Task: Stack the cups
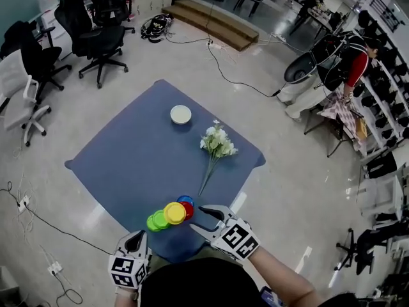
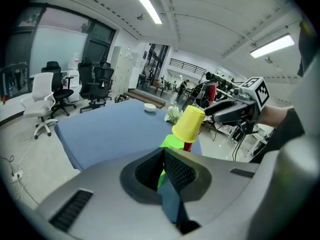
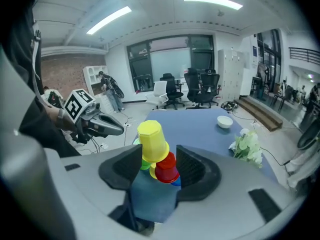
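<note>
Several cups stand upside down in a tight cluster at the near edge of the blue cloth (image 1: 140, 152). A yellow cup (image 1: 174, 213) leans on top, with green cups (image 1: 154, 222) to its left, a red cup (image 1: 187, 210) to its right and a blue cup (image 1: 185, 200) behind. My right gripper (image 1: 197, 220) is open just right of the cluster and grips no cup. In the right gripper view the yellow cup (image 3: 152, 140) and red cup (image 3: 166, 168) show between its spread jaws. My left gripper (image 1: 136, 237) is shut and empty, near the cups' left.
A white bowl (image 1: 181, 114) sits at the cloth's far side and a bunch of white flowers (image 1: 216, 144) lies mid-right. Office chairs (image 1: 99, 37) stand at the far left, floor cables (image 1: 223, 72) run behind, and a person (image 1: 350, 62) is at the far right.
</note>
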### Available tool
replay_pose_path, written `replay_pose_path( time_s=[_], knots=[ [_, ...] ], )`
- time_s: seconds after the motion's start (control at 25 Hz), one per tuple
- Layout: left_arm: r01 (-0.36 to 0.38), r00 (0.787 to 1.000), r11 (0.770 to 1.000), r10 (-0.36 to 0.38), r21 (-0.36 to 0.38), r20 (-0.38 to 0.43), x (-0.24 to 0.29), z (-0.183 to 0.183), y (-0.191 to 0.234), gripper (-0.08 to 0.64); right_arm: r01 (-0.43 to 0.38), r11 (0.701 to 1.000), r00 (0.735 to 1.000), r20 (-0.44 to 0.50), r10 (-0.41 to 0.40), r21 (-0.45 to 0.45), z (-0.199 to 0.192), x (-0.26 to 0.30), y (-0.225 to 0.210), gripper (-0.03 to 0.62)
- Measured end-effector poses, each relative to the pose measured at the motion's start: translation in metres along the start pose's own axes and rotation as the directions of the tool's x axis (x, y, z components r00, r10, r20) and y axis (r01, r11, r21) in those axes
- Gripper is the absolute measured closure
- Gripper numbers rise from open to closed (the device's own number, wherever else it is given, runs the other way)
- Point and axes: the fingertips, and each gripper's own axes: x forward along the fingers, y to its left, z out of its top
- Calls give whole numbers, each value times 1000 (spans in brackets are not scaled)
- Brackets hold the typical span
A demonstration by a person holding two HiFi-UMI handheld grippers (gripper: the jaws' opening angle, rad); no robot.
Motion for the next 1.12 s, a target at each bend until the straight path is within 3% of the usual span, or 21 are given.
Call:
replay_pose_path(
  time_s=[0.48,0.72,1.12],
  knots=[
    [32,993,993,-44,111,110,0,41,-29,549,161,979,979,105,-175,124,-23,-40,-29,517],
    [29,988,990,-50,141,146,1,52,-37,549,219,963,964,120,-239,154,-35,-49,-35,529],
    [11,987,984,-39,176,157,4,58,-45,549,247,951,950,147,-276,186,-43,-53,-35,529]
  ],
)
